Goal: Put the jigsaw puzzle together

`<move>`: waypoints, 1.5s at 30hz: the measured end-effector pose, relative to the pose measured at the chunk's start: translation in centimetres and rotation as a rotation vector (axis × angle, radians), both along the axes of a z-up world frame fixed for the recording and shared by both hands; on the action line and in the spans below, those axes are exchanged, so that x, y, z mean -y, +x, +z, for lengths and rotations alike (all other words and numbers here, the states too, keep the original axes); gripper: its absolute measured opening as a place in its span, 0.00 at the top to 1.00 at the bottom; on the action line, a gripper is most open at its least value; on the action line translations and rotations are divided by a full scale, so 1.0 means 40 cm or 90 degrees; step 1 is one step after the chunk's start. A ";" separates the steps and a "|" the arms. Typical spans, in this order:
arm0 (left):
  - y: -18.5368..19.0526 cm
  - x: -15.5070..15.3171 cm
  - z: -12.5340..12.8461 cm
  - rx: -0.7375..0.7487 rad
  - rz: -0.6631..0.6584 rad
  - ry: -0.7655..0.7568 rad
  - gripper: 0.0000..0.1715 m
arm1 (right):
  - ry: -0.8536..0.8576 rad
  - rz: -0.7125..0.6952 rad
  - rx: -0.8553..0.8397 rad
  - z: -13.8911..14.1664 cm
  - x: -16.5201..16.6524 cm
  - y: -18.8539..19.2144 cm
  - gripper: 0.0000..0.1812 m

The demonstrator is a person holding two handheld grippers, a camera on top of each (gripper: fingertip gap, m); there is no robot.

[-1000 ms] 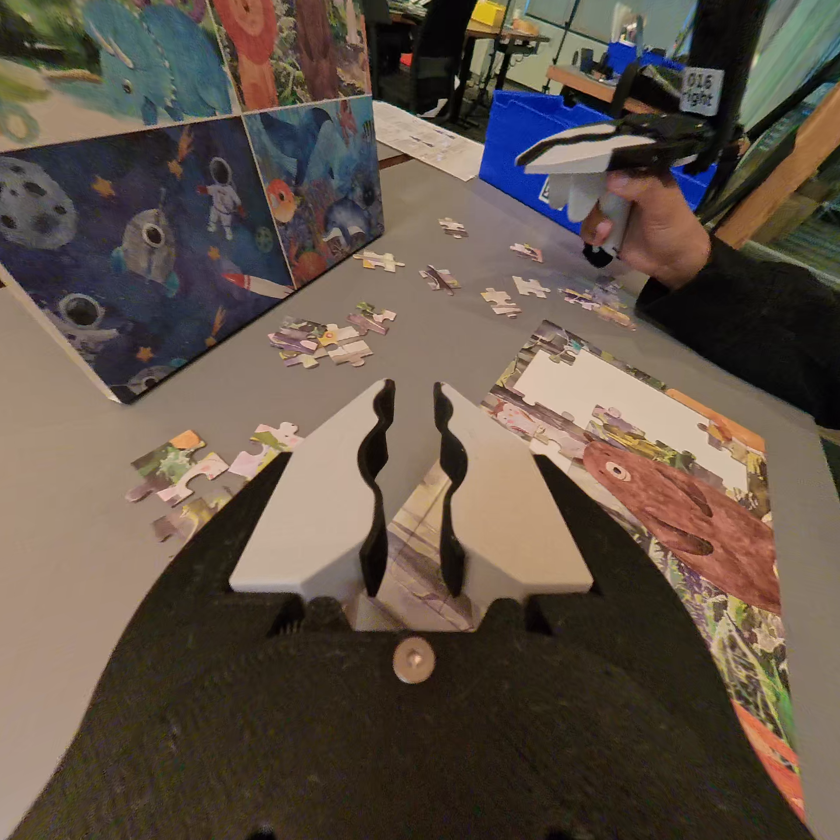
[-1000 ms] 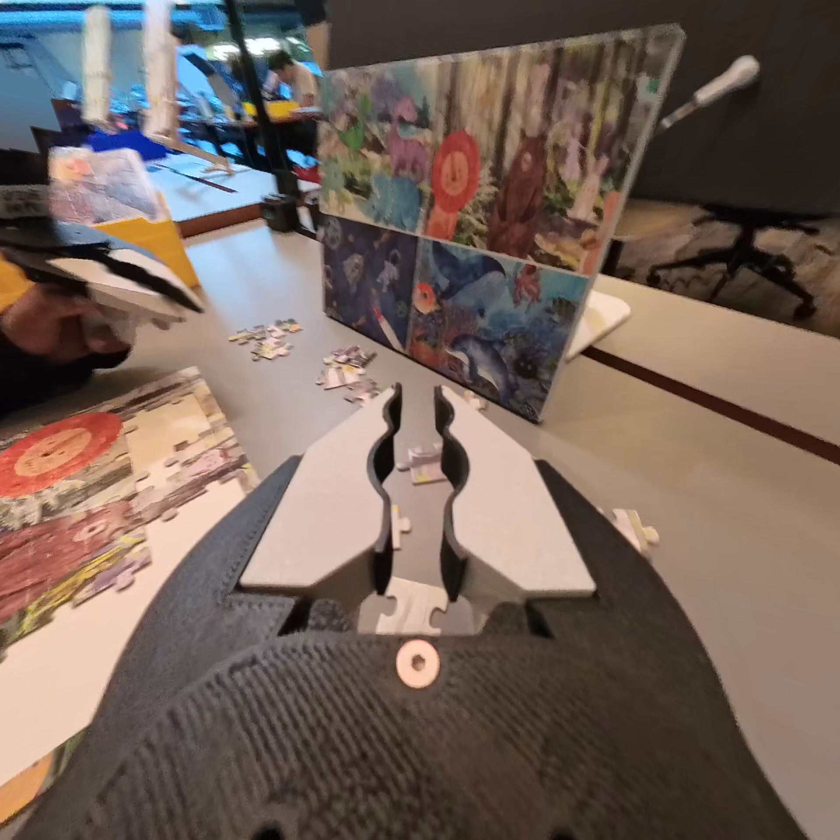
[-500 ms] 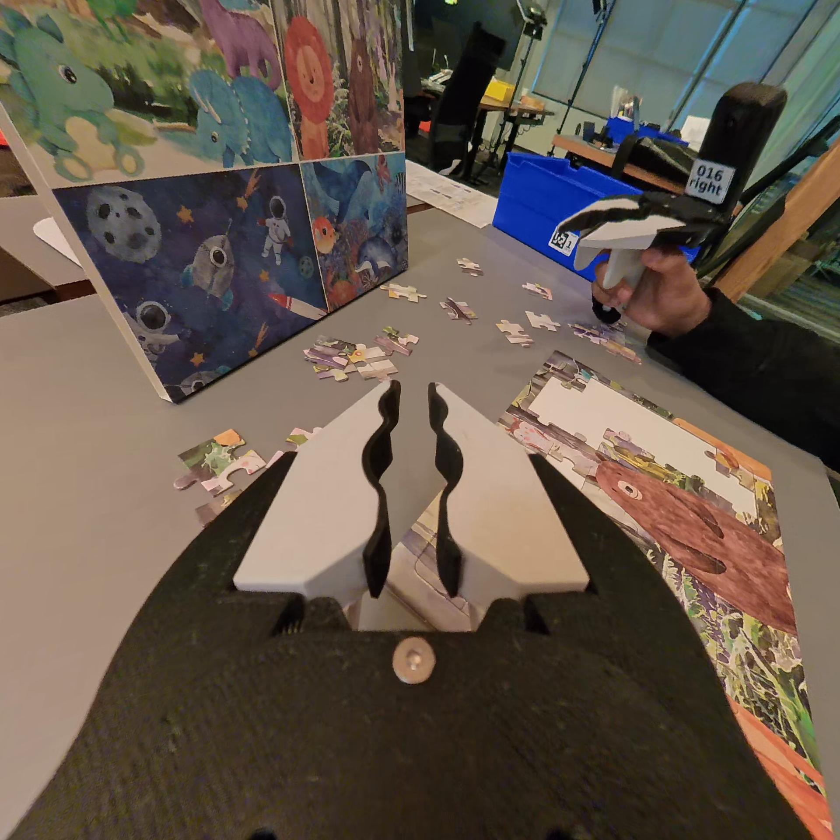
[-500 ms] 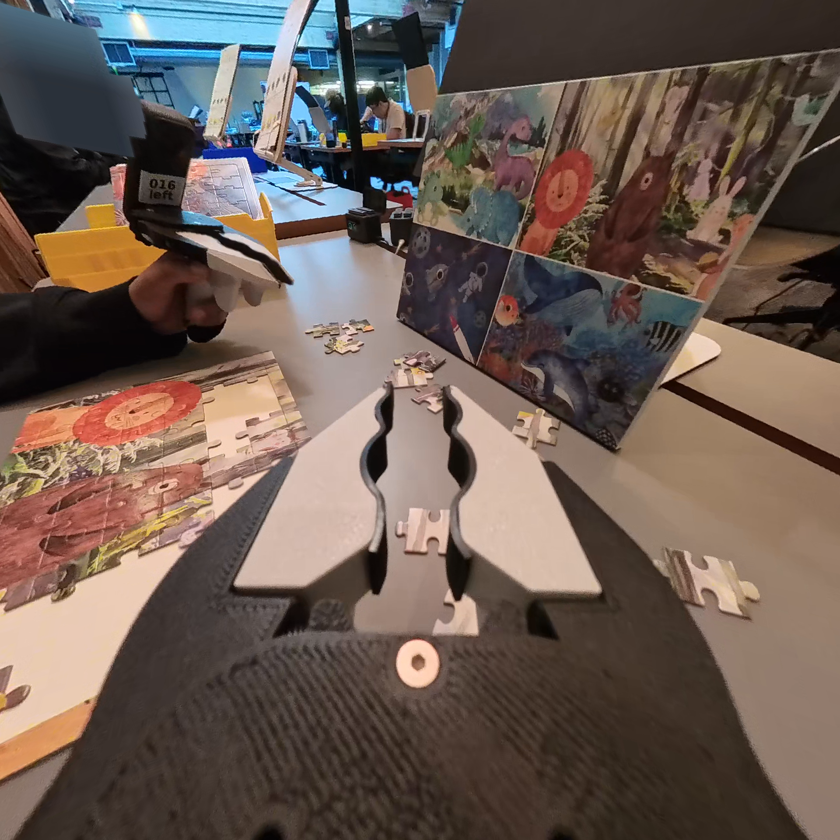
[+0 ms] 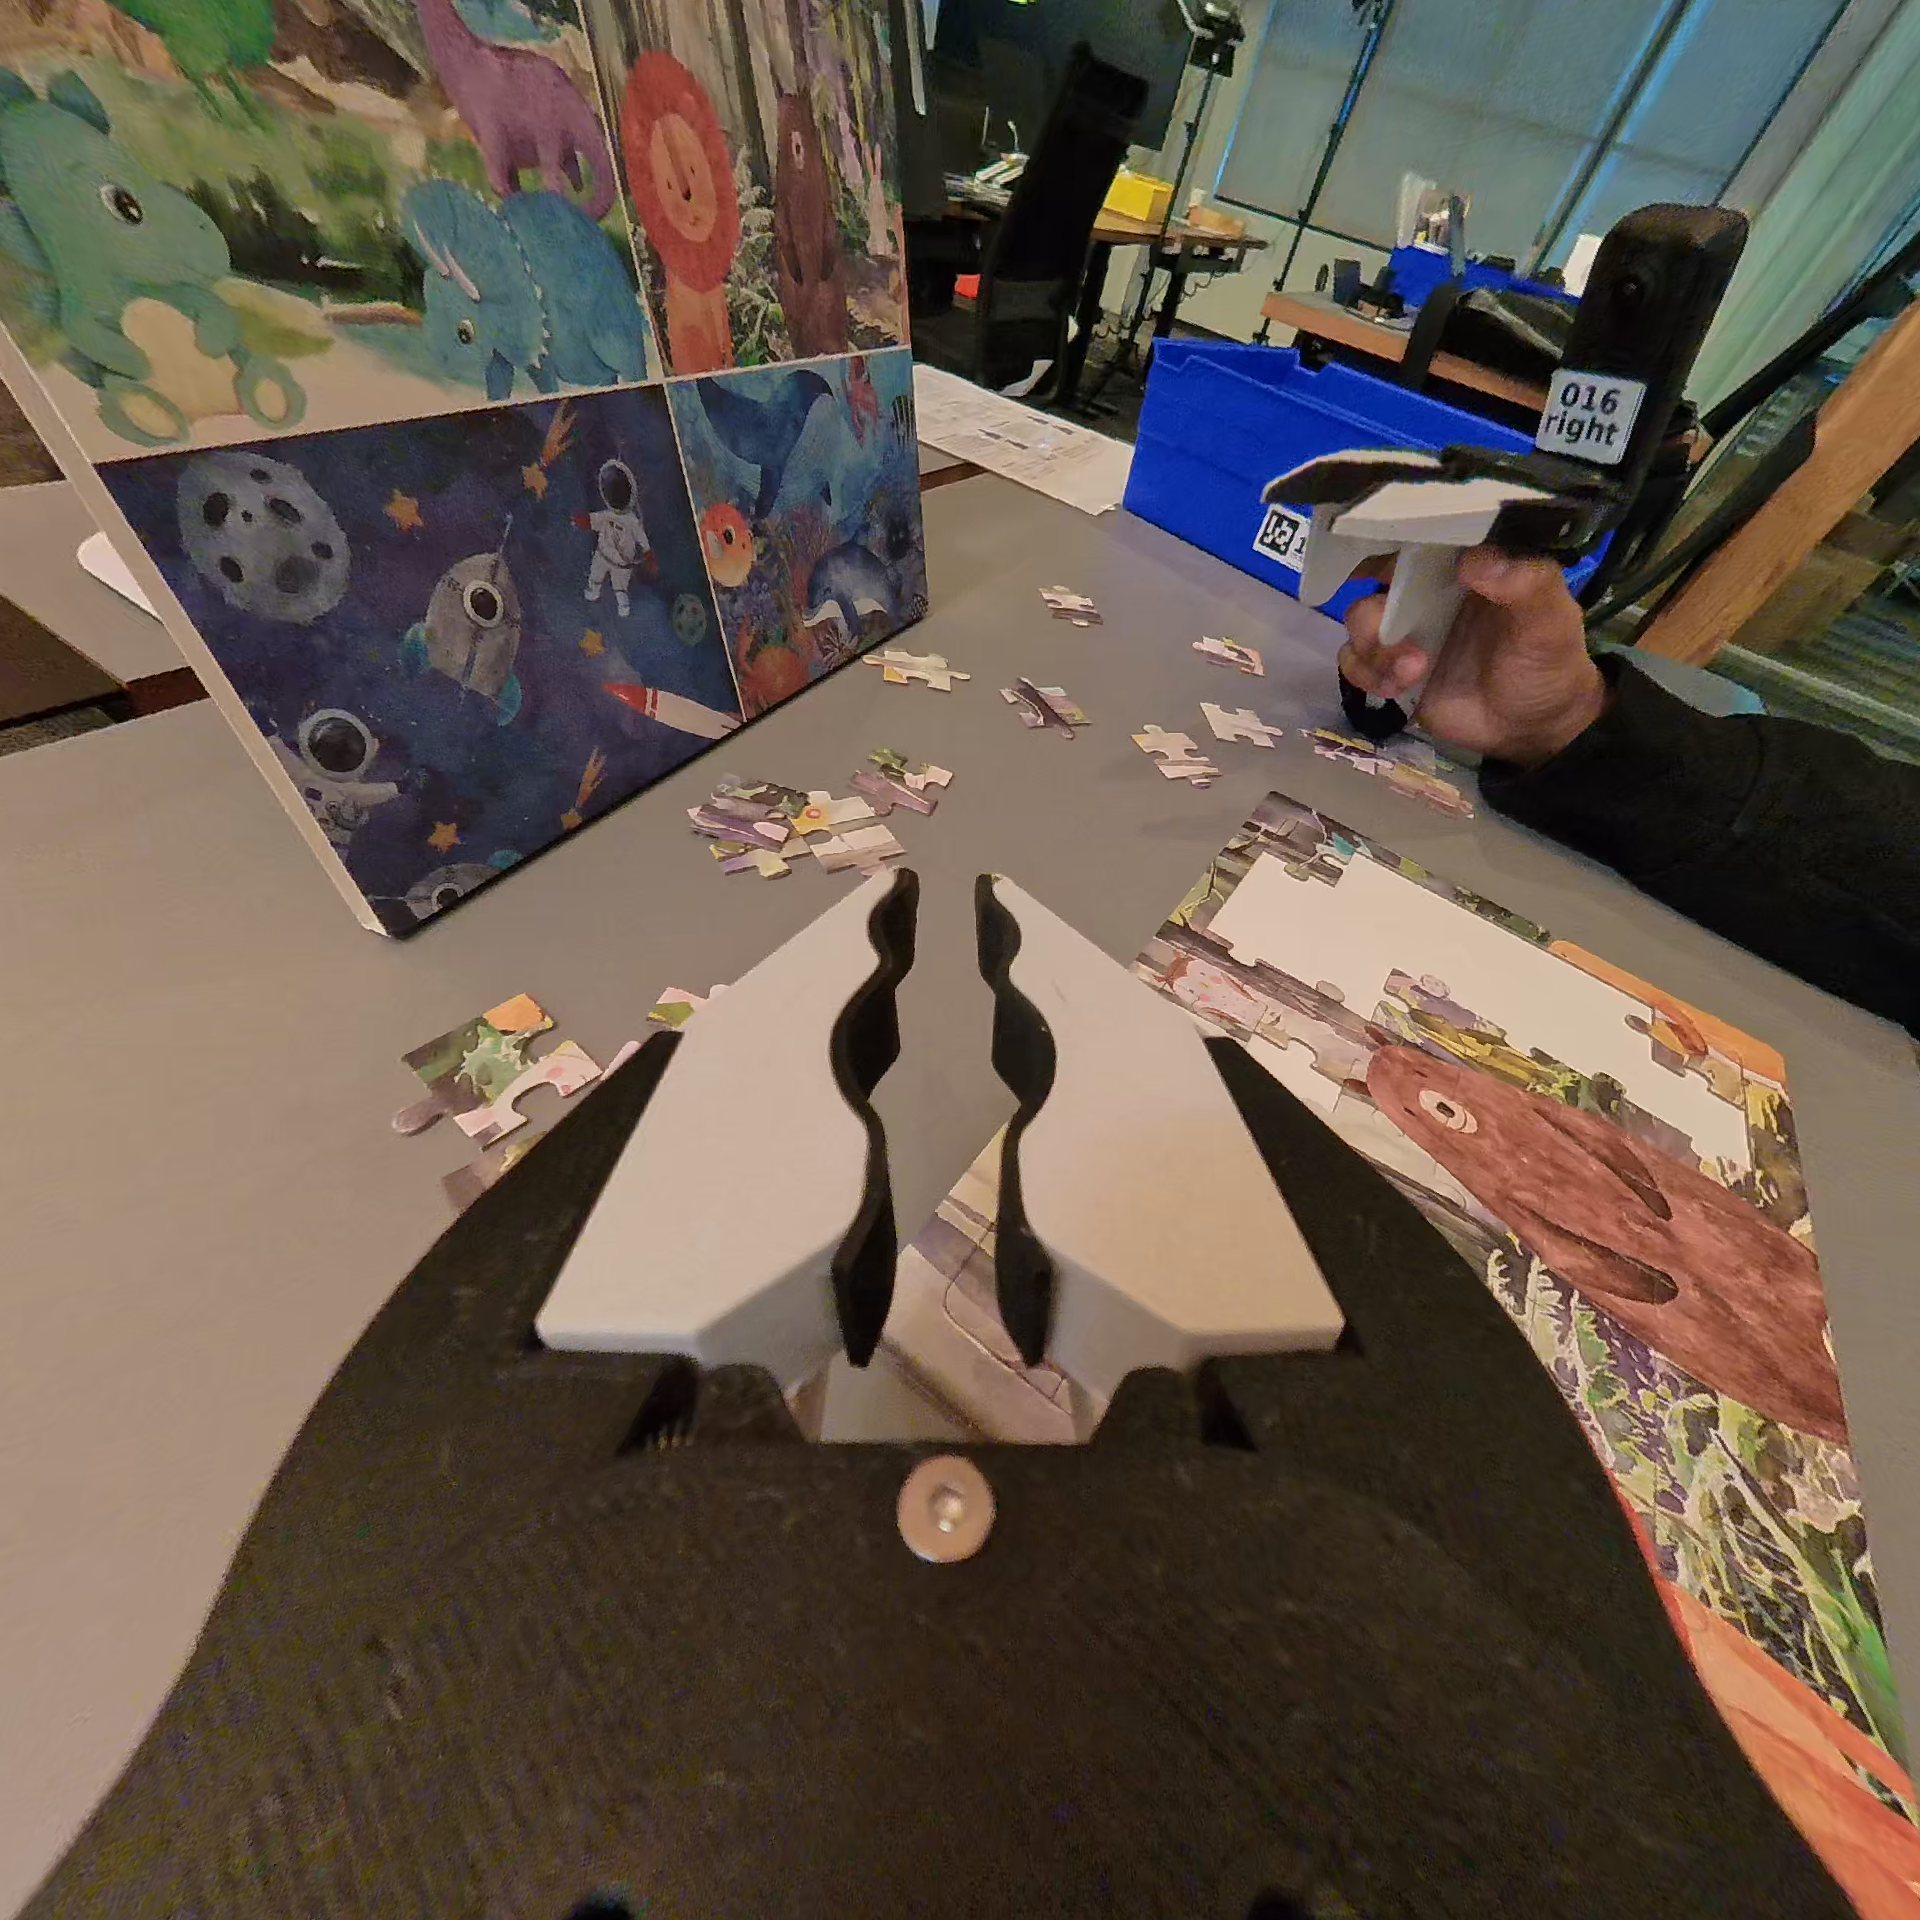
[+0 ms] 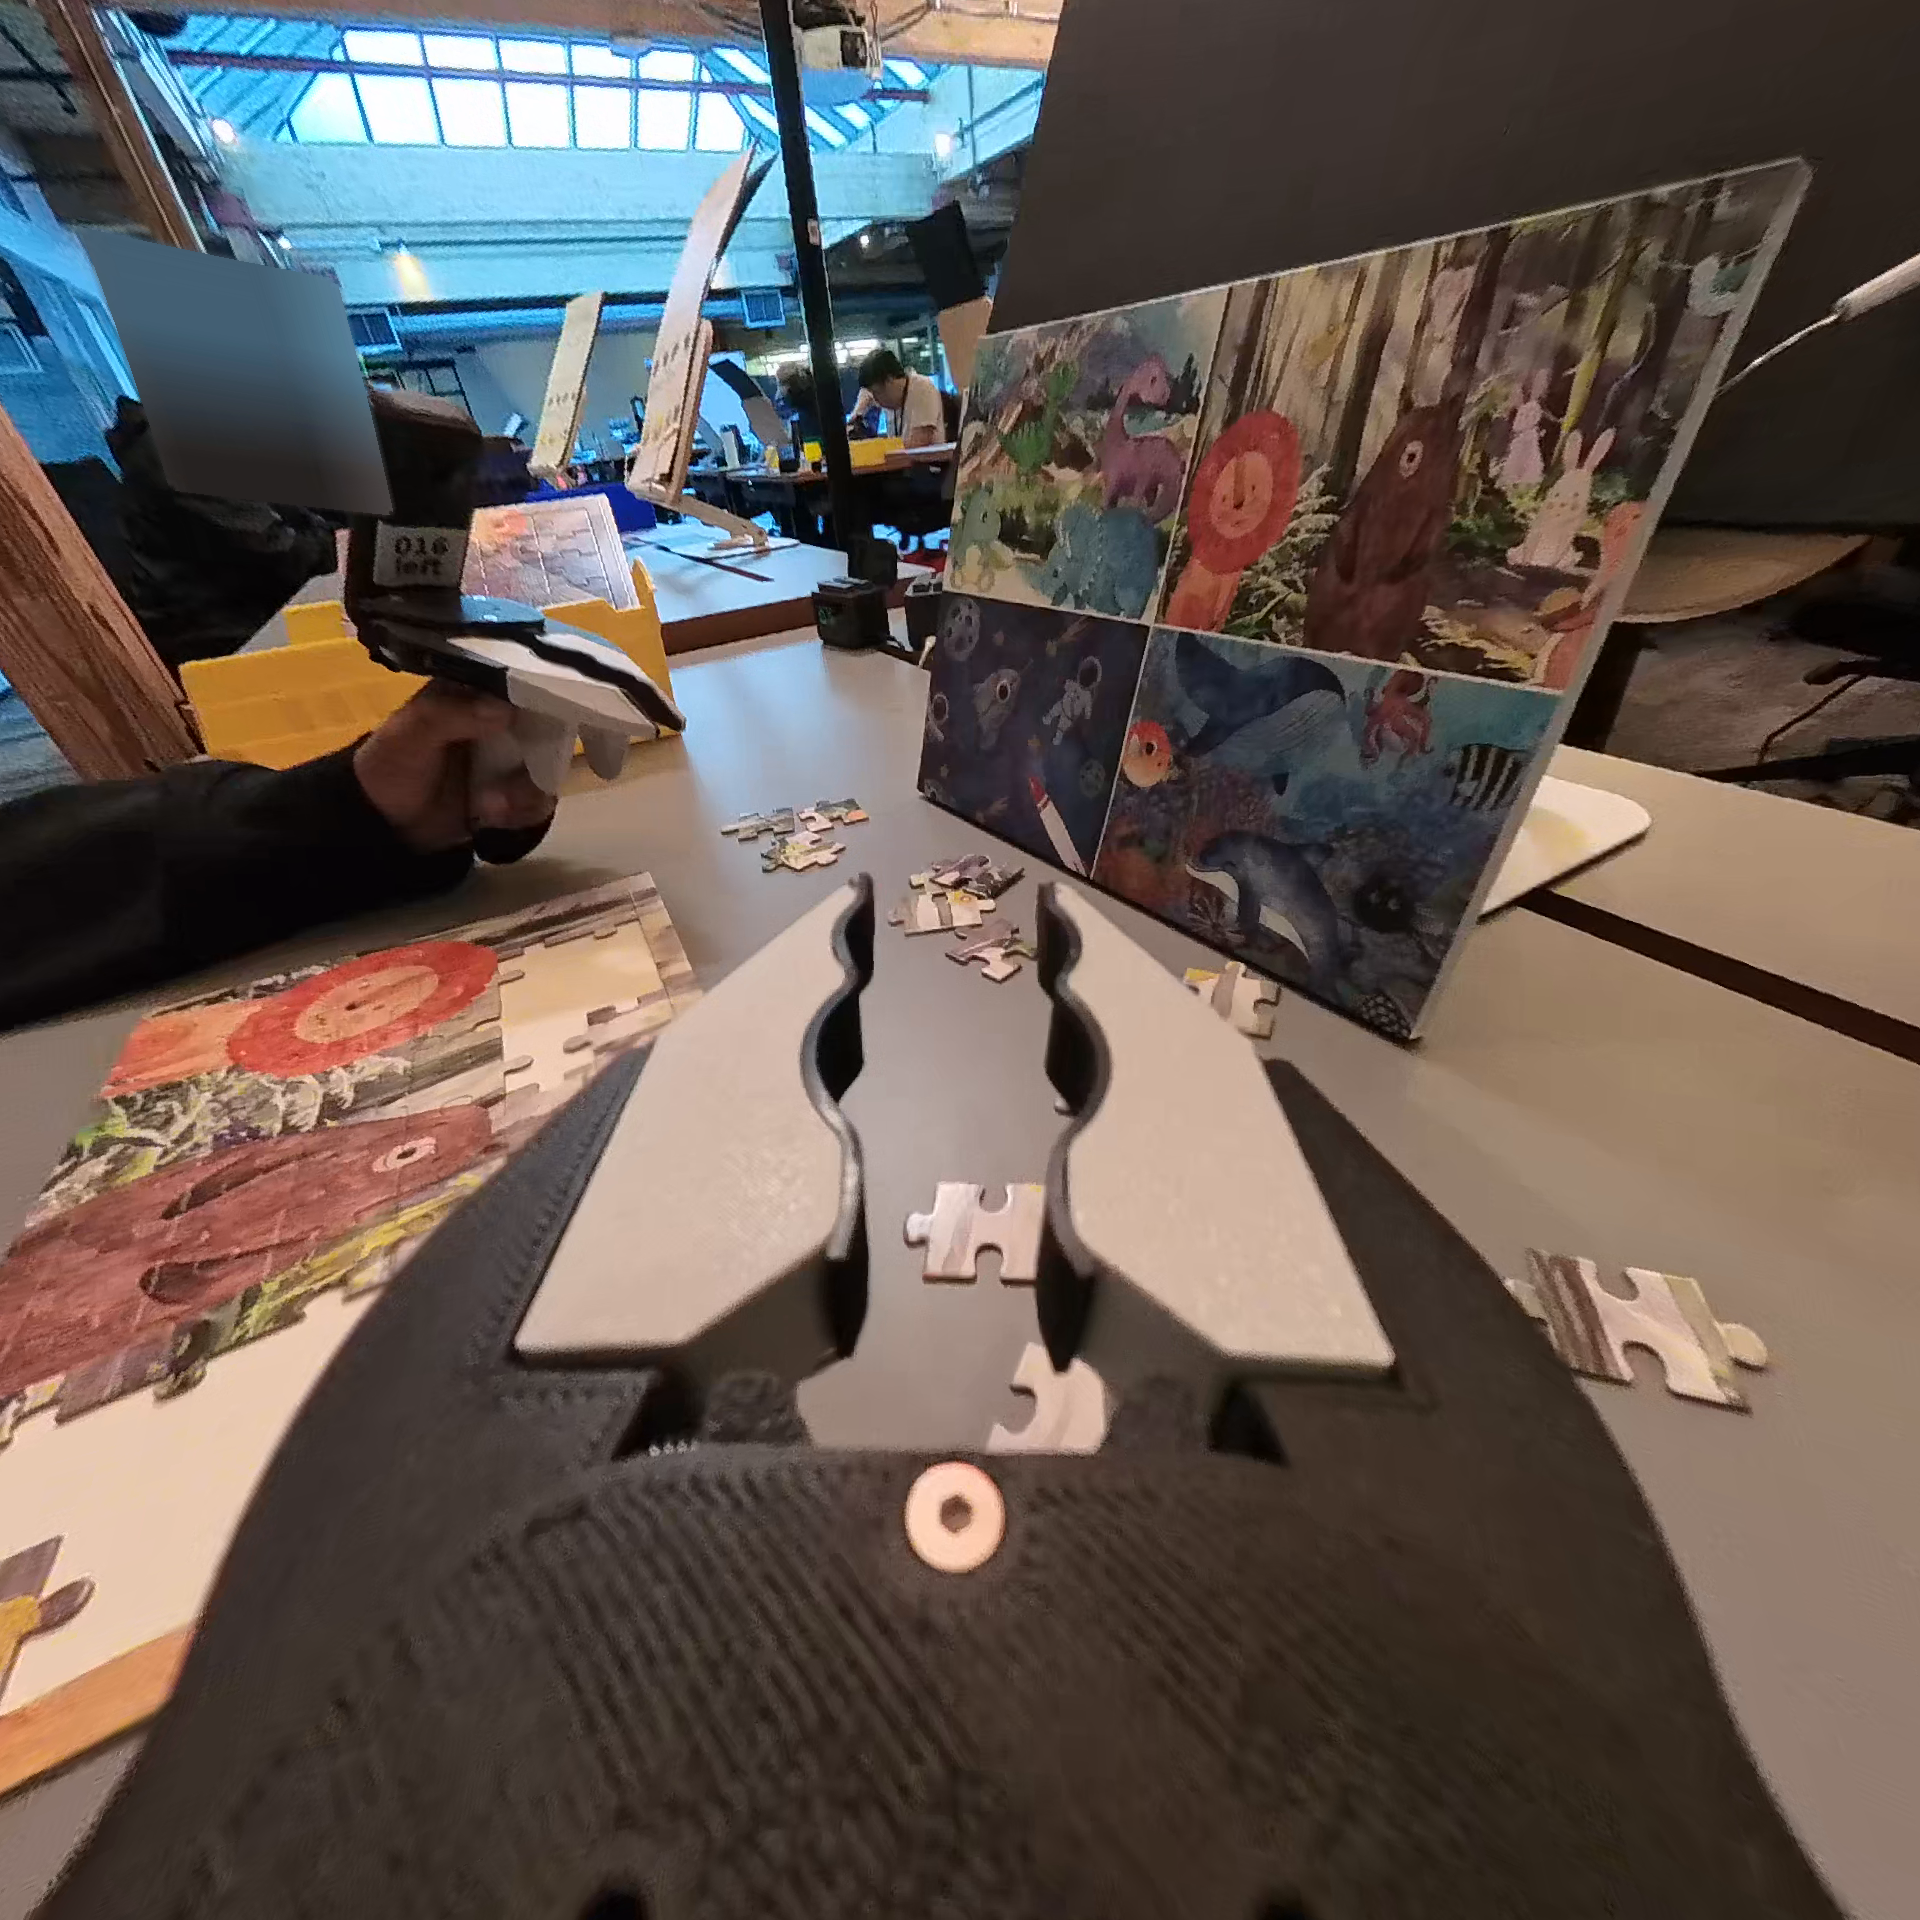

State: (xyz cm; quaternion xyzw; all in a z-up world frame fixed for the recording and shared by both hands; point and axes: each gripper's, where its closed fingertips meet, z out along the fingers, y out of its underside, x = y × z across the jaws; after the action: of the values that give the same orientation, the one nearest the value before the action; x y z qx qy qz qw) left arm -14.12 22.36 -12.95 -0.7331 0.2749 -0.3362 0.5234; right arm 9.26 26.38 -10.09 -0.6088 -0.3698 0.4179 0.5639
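I am hovering my right hand-held gripper (image 6: 951, 914), jaws parted and empty, over a loose piece (image 6: 977, 1231) lying crosswise between them.

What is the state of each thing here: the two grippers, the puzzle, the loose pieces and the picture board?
Left gripper: jaws slightly apart, empty.
Right gripper: jaws open, empty, above a loose piece.
Jigsaw puzzle: flat on table, partly assembled, white gap in it.
Loose pieces: scattered, unplaced.
Picture board: standing, leaning back.
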 end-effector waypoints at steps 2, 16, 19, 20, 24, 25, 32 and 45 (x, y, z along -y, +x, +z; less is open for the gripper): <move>0.003 0.002 0.001 0.003 -0.004 -0.001 0.95 | -0.002 0.000 -0.006 0.007 0.000 0.003 0.83; 0.023 0.009 -0.029 -0.053 -0.019 0.003 0.96 | -0.021 -0.006 0.016 0.009 -0.001 -0.008 0.89; 0.034 0.023 0.002 -0.033 -0.030 0.036 0.99 | -0.040 0.011 0.005 0.012 0.012 -0.021 0.89; 0.035 0.027 0.013 -0.032 -0.026 0.053 0.99 | -0.043 0.012 0.005 0.013 0.016 -0.026 0.89; 0.045 0.036 0.017 -0.062 -0.028 0.081 1.00 | -0.036 0.018 0.031 0.010 0.035 -0.049 0.89; 0.048 0.036 0.011 -0.068 -0.030 0.080 1.00 | -0.029 0.015 0.041 0.008 0.038 -0.053 0.89; 0.056 0.035 -0.019 -0.070 -0.049 0.044 1.00 | -0.007 -0.020 0.067 0.004 0.021 -0.041 0.91; 0.058 0.037 -0.020 -0.076 -0.048 0.041 1.00 | 0.033 -0.109 0.003 0.099 -0.006 0.054 0.92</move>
State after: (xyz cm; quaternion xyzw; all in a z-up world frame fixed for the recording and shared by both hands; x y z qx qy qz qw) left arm -11.81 20.88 -13.76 -0.7238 0.3438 -0.3018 0.5166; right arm 11.40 26.64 -6.12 -0.6247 -0.3282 0.3570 0.6121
